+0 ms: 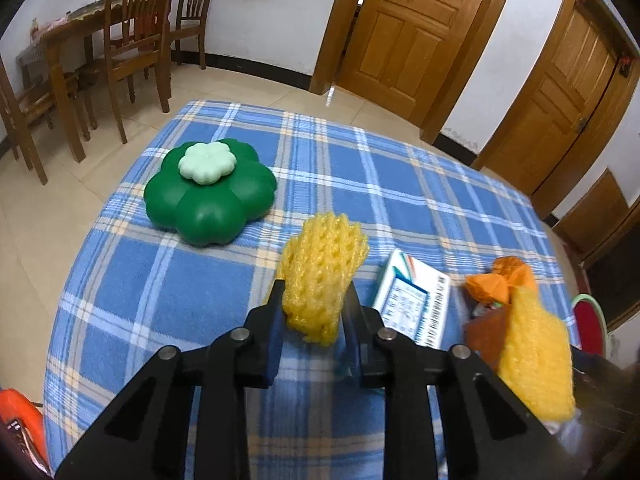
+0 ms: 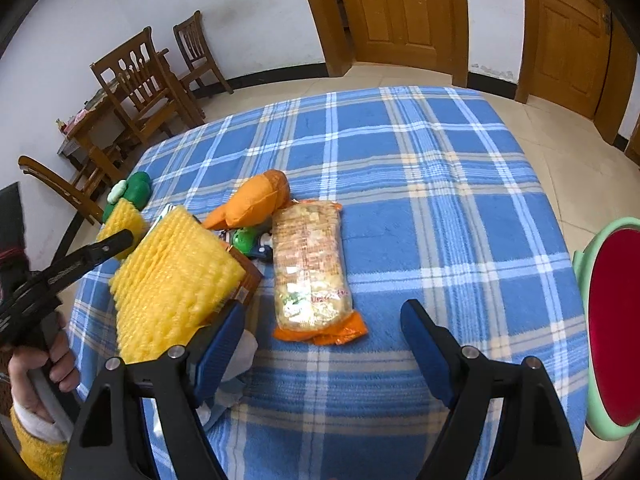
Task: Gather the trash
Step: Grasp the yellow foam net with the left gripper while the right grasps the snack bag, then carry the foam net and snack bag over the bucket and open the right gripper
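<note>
My left gripper point(image 1: 314, 292) is shut on a yellow foam fruit net point(image 1: 322, 276) and holds it above the blue plaid table point(image 1: 420, 200); the same net shows in the right wrist view point(image 2: 122, 222). A second yellow foam net point(image 2: 172, 284) lies over a brown box at the table's left; in the left wrist view it is at the right point(image 1: 536, 360). My right gripper point(image 2: 322, 322) is open and empty, just in front of a clear snack bag with orange ends point(image 2: 310, 272). An orange wrapper point(image 2: 256, 200) and a small green item point(image 2: 244, 238) lie behind it.
A green flower-shaped lidded box point(image 1: 210, 192) sits on the table's left part. A white-blue carton point(image 1: 414, 304) lies flat near the nets. A red round seat with green rim point(image 2: 612, 320) stands at the right. Wooden chairs point(image 1: 132, 40) and doors point(image 1: 404, 28) stand beyond.
</note>
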### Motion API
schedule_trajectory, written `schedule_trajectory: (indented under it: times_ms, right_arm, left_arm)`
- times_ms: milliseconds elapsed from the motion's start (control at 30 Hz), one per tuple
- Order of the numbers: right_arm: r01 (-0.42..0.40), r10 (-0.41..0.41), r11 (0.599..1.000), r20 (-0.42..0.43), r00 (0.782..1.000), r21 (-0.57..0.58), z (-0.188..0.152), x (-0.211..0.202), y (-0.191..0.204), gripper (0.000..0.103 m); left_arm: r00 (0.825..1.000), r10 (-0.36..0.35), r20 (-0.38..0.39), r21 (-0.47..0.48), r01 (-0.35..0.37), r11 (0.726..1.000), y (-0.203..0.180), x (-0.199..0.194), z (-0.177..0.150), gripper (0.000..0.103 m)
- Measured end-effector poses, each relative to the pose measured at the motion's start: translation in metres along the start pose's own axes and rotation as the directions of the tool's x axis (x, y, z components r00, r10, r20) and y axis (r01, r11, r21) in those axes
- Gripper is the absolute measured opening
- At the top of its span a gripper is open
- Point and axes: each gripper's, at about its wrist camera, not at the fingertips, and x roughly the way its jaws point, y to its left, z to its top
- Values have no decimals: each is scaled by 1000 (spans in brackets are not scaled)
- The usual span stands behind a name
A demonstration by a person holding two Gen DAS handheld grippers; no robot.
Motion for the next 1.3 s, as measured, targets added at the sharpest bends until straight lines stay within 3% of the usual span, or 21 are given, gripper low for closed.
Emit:
schedule_trajectory:
  times_ms: [200,367,900,1300]
  right_arm:
    - [1,-1,1000,-5,1000,-3,-2,7,0,53]
    - [-2,2,1000,16,1000,-10,-6,3,-2,46]
    - [-5,-3,998,108,994,70,-28,-47,-32,42]
    - [-3,-26,989,199,980,148,-51,-98,-61,42]
  left_arm:
    - [999,-41,36,7,41,999,-12,-23,-2,26]
    - [996,-75,48,29,74,997,-25,-38,-2,26]
    - [985,-157,68,96,150,984,-69,-73,-9,26]
    - [973,-229,42,184,217,959,-120,-88,-19,26]
